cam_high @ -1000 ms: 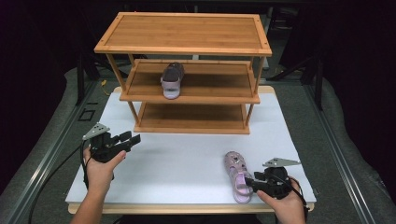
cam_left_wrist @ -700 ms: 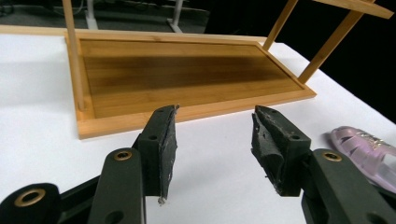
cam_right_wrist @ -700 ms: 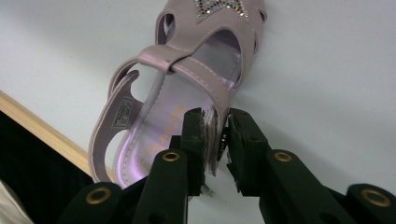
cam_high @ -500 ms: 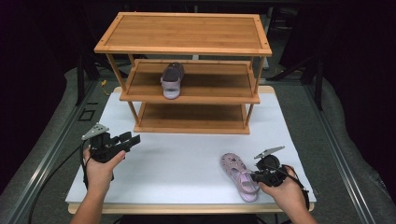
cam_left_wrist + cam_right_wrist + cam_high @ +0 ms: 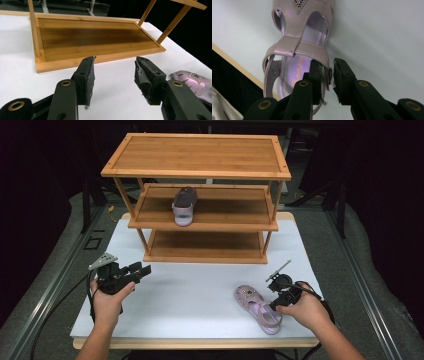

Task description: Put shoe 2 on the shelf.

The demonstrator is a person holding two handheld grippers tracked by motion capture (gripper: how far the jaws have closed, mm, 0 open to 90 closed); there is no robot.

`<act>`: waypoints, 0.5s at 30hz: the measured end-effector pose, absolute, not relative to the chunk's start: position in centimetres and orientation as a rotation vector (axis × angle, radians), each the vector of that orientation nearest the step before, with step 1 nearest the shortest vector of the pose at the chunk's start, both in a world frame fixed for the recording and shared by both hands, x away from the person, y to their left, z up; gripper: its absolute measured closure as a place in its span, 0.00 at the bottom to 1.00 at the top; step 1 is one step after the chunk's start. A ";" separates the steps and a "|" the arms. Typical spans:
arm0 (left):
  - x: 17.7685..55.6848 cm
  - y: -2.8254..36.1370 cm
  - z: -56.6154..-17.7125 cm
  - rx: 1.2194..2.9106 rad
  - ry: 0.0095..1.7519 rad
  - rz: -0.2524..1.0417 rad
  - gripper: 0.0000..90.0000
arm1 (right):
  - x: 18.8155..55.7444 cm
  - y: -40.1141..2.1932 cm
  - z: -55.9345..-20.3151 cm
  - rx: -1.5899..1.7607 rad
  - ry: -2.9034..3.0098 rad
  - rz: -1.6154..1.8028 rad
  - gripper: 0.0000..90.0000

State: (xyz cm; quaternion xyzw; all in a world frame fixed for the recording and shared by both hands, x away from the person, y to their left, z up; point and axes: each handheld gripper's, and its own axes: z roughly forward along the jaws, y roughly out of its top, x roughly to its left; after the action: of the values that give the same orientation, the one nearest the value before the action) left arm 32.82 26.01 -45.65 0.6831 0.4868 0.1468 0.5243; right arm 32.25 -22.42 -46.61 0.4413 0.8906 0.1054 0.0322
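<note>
A pale pink sandal (image 5: 256, 307) lies on the white tabletop (image 5: 190, 290) near the front right, toe pointing away. My right gripper (image 5: 273, 306) is at its heel end. One jaw is inside the shoe and one outside, pinching the side strap (image 5: 325, 63) of the sandal (image 5: 299, 47). These jaws closed in and have just been opening slightly, with the strap still between them. My left gripper (image 5: 144, 270) hovers at the front left, open and empty, its jaws (image 5: 115, 72) facing the rack's bottom shelf (image 5: 95, 37). The sandal (image 5: 192, 80) also lies at the right edge of the left gripper view.
A three-tier wooden rack (image 5: 200, 170) stands at the back of the table. A matching sandal (image 5: 184, 206) rests on its middle shelf, left of centre. The table's wooden front edge (image 5: 239, 67) runs close to the held sandal's heel.
My right gripper moved forward onto the sandal's heel and closed on its side strap. The sandal turned a little. The left hand stayed still.
</note>
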 end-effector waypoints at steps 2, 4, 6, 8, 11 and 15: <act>32.9 26.1 -45.7 1.632 1.169 0.349 0.55 | 32.6 -22.3 -46.6 1.376 2.762 0.296 0.86; 32.9 26.1 -45.8 1.632 1.172 0.345 0.55 | 32.8 -22.1 -46.8 1.400 2.796 0.269 0.85; 32.9 26.1 -45.8 1.630 1.172 0.342 0.56 | 33.0 -21.8 -47.0 1.405 2.805 0.225 0.85; 32.9 26.1 -45.8 1.632 1.170 0.341 0.56 | 33.1 -21.8 -47.3 1.415 2.814 0.178 0.85; 32.9 26.1 -45.8 1.631 1.171 0.341 0.56 | 33.3 -21.8 -47.6 1.424 2.836 0.164 0.87; 32.9 26.2 -45.8 1.630 1.175 0.344 0.55 | 33.3 -21.8 -47.7 1.403 2.834 0.149 0.89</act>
State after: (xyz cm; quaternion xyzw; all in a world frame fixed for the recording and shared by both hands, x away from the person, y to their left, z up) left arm 32.91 26.24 -45.84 0.6810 0.4909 0.1438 0.5241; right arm 33.29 -21.77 -47.68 0.4431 0.8952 0.0469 -0.0121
